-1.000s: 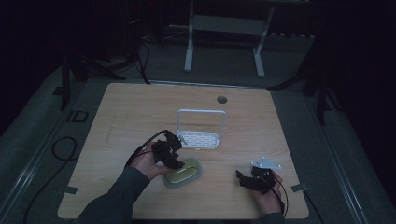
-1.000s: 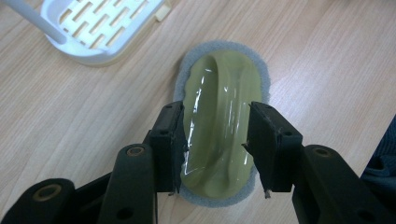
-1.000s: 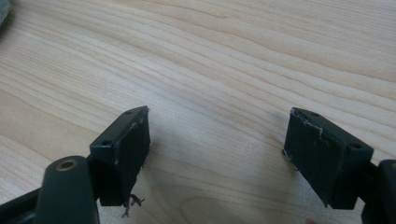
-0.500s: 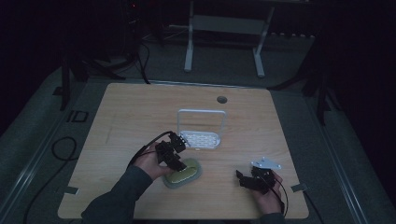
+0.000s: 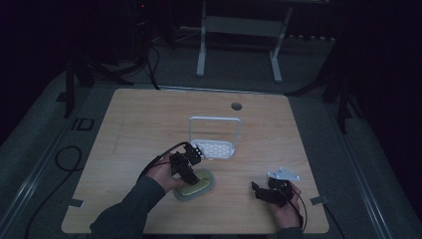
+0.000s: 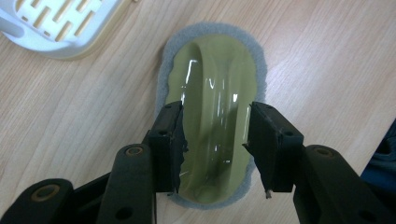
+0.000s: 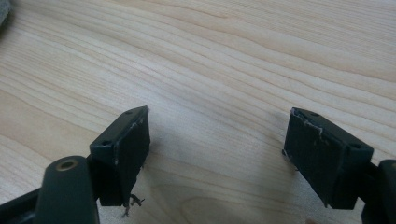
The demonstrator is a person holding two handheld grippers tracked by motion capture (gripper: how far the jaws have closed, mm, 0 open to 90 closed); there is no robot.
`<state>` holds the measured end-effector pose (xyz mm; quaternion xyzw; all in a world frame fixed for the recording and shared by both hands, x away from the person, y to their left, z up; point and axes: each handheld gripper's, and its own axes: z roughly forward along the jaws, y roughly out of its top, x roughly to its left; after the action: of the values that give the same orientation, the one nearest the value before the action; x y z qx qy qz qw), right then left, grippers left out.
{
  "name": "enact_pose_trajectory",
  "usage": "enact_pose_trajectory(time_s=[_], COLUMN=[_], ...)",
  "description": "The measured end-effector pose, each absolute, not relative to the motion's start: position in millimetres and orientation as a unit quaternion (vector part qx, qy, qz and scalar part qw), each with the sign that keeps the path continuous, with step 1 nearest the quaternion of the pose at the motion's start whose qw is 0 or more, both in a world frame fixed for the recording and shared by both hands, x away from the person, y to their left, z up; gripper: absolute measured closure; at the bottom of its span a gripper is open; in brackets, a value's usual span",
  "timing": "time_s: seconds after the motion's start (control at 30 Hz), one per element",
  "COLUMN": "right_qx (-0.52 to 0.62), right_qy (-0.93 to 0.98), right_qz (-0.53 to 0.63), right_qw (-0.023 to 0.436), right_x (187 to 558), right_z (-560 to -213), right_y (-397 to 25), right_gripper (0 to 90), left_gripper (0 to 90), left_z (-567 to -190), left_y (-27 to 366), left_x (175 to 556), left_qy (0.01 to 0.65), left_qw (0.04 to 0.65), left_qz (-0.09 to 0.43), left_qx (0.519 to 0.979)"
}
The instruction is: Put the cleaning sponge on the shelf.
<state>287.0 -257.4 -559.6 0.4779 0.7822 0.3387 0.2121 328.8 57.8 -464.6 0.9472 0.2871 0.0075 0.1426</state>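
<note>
A green scrubber point(image 5: 198, 187) with a grey pad lies flat on the wooden table point(image 5: 149, 119), near the front centre. In the left gripper view its glossy raised handle point(image 6: 212, 79) runs up between my jaws. My left gripper point(image 5: 191, 174) point(image 6: 214, 135) comes down on it from the left, the jaws half closed and pressing both sides of the handle. Off to the front right, my right gripper point(image 5: 255, 189) point(image 7: 217, 140) rests low over bare wood, jaws wide apart with nothing between them.
A white slotted rack point(image 5: 214, 148) point(image 6: 60, 28) with an upright wire frame stands just behind the scrubber. A round cable hole point(image 5: 236, 106) sits at the table's far edge. Dark floor and a stand's legs lie beyond.
My left gripper has settled slightly lower and nearer over the scrubber's handle. The scrubber, the rack and the right gripper have stayed where they were.
</note>
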Motion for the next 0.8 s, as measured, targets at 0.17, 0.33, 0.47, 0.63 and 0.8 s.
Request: enact_pose_trajectory(time_s=[0.17, 0.33, 0.47, 0.63, 0.8], right_qx=[0.478, 0.478, 0.478, 0.478, 0.478], right_qy=[0.782, 0.782, 0.782, 0.782, 0.782], right_qz=[0.339, 0.339, 0.339, 0.339, 0.339], right_qw=[0.212, 0.212, 0.212, 0.212, 0.212], right_x=[287.0, 287.0, 287.0, 287.0, 287.0], right_z=[-559.6, -559.6, -559.6, -559.6, -559.6], right_y=[-257.5, -257.4, -257.4, -257.4, -257.4], right_gripper=[21.9, 21.9, 21.9, 21.9, 21.9], left_gripper=[56.3, 58.1, 59.2, 61.0, 63.0], left_z=[-467.7, -469.6, -471.2, -472.1, -474.4], left_y=[56.0, 53.0, 49.8, 46.7, 43.9], left_x=[330.3, 332.4, 333.9, 335.7, 337.1], left_qy=[0.286, 0.280, 0.277, 0.274, 0.269], left_qw=[0.131, 0.120, 0.112, 0.104, 0.089], left_qz=[0.003, -0.003, -0.010, -0.010, -0.012], left_qx=[0.949, 0.952, 0.954, 0.956, 0.959])
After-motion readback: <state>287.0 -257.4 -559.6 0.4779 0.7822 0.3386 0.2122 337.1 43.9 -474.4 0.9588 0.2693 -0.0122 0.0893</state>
